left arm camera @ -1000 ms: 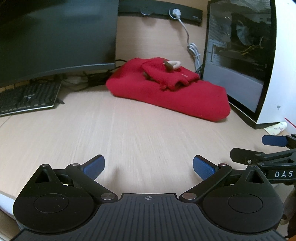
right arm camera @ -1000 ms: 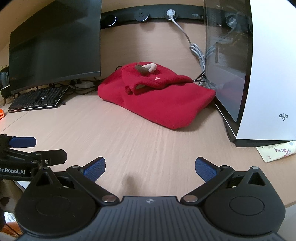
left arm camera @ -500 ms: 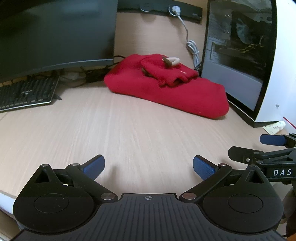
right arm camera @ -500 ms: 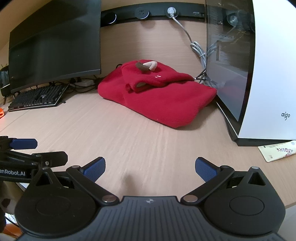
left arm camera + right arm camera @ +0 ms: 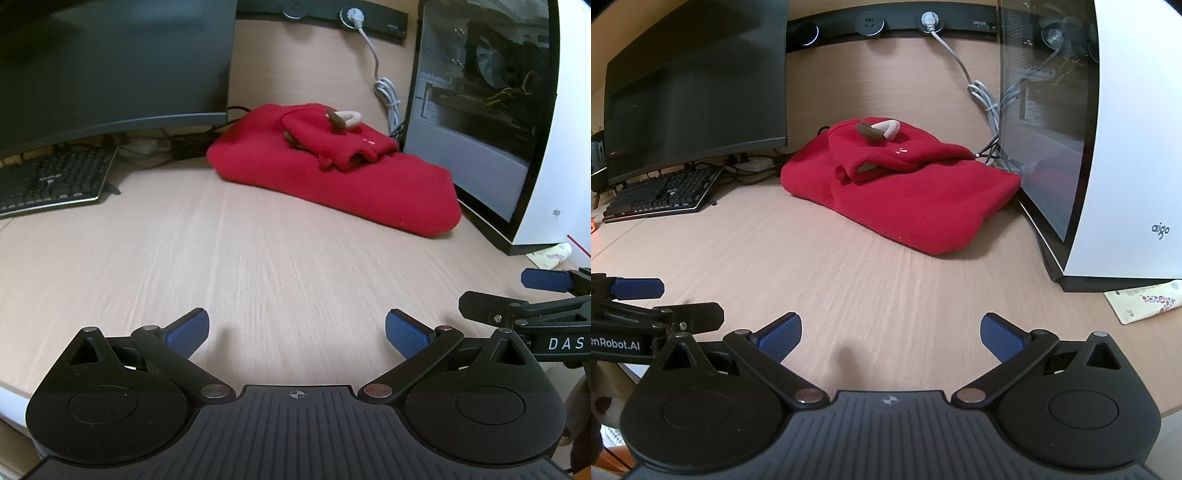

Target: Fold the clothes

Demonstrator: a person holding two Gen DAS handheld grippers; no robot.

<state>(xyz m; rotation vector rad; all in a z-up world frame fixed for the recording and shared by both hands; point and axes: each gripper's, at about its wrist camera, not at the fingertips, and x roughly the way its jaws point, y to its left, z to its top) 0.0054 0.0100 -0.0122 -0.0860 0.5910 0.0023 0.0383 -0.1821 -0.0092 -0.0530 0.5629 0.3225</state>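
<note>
A red fleece garment [image 5: 332,173] lies folded in a thick bundle at the back of the wooden desk, hood on top with a small brown and beige horn [image 5: 341,119]. It also shows in the right wrist view [image 5: 905,184]. My left gripper [image 5: 295,330] is open and empty, low over the desk's front, well short of the garment. My right gripper [image 5: 891,334] is open and empty beside it, also at the front edge. Each gripper shows at the edge of the other's view.
A dark monitor [image 5: 110,62] and a keyboard [image 5: 51,181] stand at the back left. A white PC case with a glass side [image 5: 1089,140] stands right of the garment, cables [image 5: 986,99] behind it. A printed packet [image 5: 1145,299] lies at the right.
Both grippers have risen or tilted slightly, so the garment sits a little lower and nearer in the views. The garment has not moved. Both grippers stay open.
</note>
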